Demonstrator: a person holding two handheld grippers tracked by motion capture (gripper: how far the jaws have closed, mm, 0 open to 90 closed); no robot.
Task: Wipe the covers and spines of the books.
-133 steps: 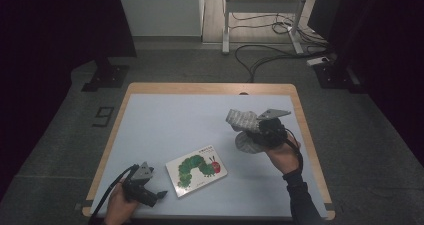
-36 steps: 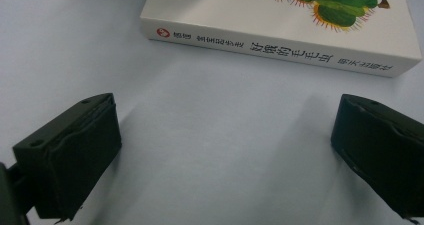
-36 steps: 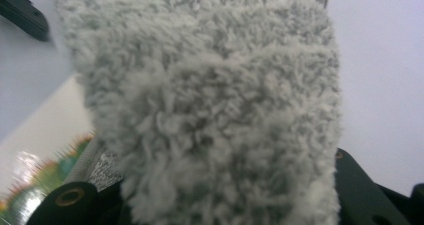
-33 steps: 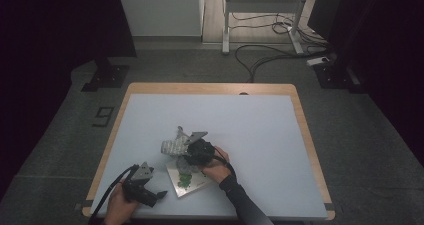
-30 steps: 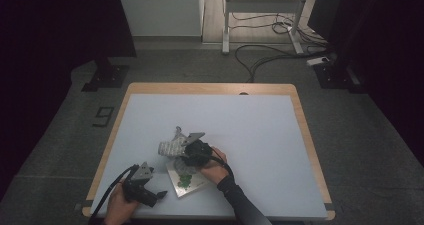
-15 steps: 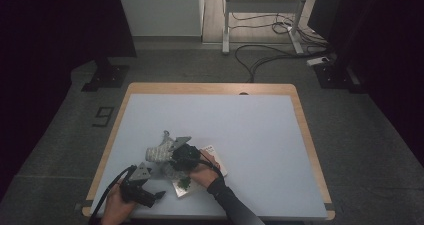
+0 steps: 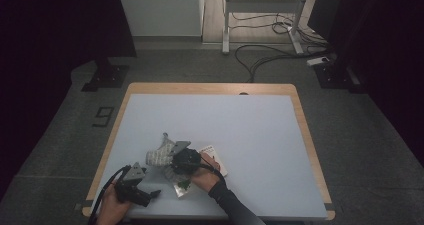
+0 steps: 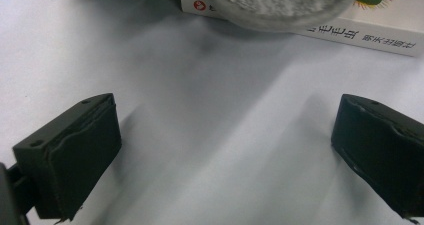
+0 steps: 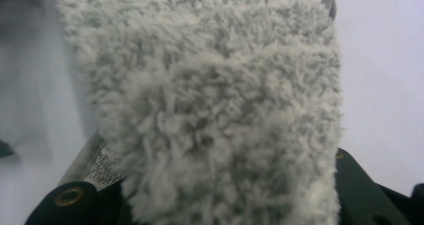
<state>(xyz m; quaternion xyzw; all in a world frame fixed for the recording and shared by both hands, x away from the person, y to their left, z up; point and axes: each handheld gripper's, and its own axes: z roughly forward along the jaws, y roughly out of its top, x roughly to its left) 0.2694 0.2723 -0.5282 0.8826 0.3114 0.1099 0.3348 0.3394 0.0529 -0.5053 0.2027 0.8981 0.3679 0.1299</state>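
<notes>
Dim studio floor of grey carpet surrounds a wood-edged table whose top is a smooth, pale blue-grey sheet. Near its front left, a grey fleece cloth, thick and curly-piled like sherpa, is clamped between the jaws of the right gripper; the right gripper view shows the cloth rising out of the nearly closed black jaws, with a woven care label hanging at its lower left edge. The cloth hangs over the left end of a picture book, a thin rectangular hardback with a glossy white cover, a green caterpillar drawing and a white spine; in the left gripper view the spine carries printed characters and a small red emblem, and the fuzzy rounded hem of the cloth overlaps the book's near edge. The right hand wraps the gripper body above the book. The left gripper lies low at the table's front left corner, held by the left hand, its matte black rectangular pads standing wide apart over bare tabletop with nothing between them, pointed towards the book. Beyond the table stand a white cabinet, a metal desk frame and loose black cables on the floor.
</notes>
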